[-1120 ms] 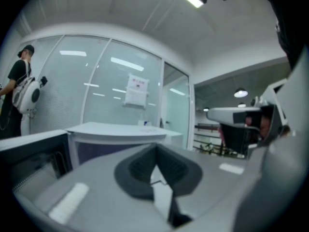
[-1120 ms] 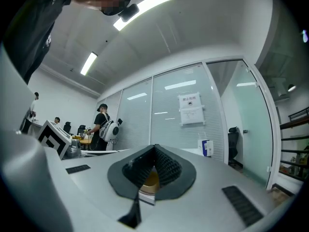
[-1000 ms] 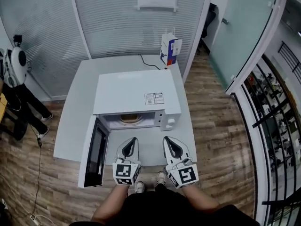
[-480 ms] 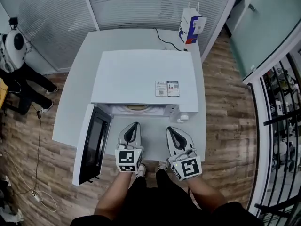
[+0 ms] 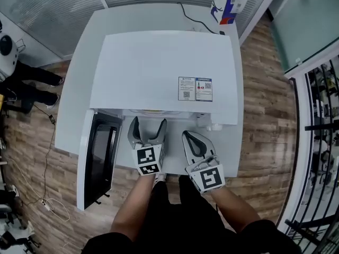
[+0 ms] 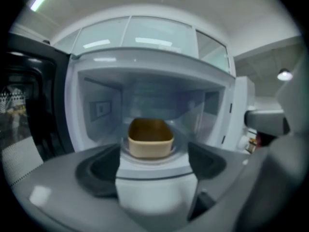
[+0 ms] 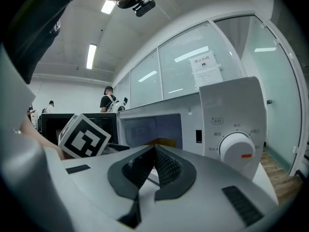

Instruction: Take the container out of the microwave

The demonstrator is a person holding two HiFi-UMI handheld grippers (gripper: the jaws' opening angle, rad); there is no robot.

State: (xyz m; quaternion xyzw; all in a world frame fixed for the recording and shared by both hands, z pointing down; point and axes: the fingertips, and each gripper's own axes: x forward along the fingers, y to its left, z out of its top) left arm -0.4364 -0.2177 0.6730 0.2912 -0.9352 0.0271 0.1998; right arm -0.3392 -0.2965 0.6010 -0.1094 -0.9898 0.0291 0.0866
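Container (image 6: pixel 150 139) inside open microwave (image 5: pixel 159 73), dead ahead of left hand-held gripper (image 5: pixel 147 125), beyond its tips, in line with jaw gap. Jaws just opened wide, nothing between. Right hand-held gripper (image 5: pixel 187 136) closed, empty, farther off to side. Container's long axis unclear.
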